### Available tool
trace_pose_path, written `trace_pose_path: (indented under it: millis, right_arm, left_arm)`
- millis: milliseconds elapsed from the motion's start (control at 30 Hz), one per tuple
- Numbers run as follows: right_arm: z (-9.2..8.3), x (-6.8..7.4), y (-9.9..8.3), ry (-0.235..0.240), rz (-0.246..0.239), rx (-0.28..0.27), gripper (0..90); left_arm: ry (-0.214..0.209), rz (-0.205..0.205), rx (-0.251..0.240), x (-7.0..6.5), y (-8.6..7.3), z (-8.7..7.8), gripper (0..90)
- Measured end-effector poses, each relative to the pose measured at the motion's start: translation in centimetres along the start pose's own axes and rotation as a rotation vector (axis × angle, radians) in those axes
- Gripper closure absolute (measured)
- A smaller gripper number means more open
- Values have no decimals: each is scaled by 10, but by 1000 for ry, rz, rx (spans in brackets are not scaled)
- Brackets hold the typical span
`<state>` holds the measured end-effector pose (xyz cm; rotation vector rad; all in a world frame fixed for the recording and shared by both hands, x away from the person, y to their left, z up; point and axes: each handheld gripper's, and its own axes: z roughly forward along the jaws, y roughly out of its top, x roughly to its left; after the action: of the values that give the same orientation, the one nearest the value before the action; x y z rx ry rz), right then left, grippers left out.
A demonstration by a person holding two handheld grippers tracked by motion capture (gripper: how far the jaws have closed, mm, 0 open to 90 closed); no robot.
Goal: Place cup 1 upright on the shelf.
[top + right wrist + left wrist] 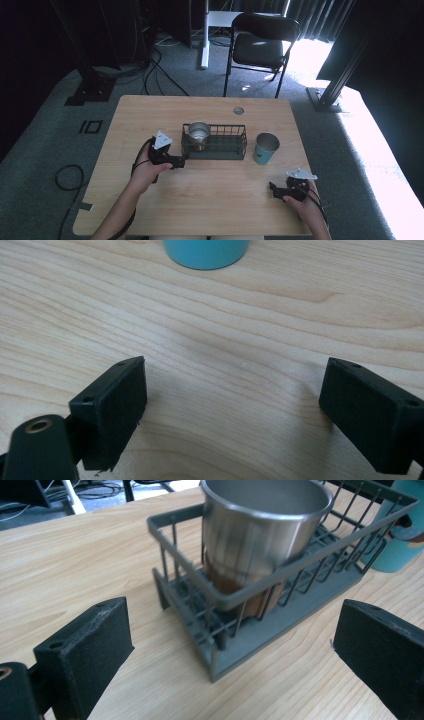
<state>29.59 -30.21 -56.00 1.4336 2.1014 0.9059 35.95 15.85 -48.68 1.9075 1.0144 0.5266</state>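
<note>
A shiny metal cup [260,535] stands in one end of a dark wire basket [235,150] on the desk [210,200]. A blue cup [265,148] stands just beside the basket. The left tool [230,655] is wide and empty, near the basket. The right tool [235,405] is wide and empty too, with the blue cup ahead. I think a careless push could tip a cup over.

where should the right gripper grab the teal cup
Probably across the upper wall of the teal cup, coming in level from the person's side. It stands upright and free on the table, right of the basket, and the right gripper is open, facing it.
</note>
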Motion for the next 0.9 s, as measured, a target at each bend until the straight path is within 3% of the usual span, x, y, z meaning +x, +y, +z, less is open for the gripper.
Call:
trace_pose_path:
  millis: [233, 700, 900]
  right_arm:
    - [0, 0, 0, 0, 0, 0, 112]
    - [0, 0, 0, 0, 0, 0, 112]
    - [0, 0, 0, 0, 0, 0, 112]
  left_arm:
    - [27, -15, 20, 8, -18, -11, 29]
    - [38, -44, 49, 15, -48, -29, 29]
    - [45, -85, 66, 21, -63, -38, 29]
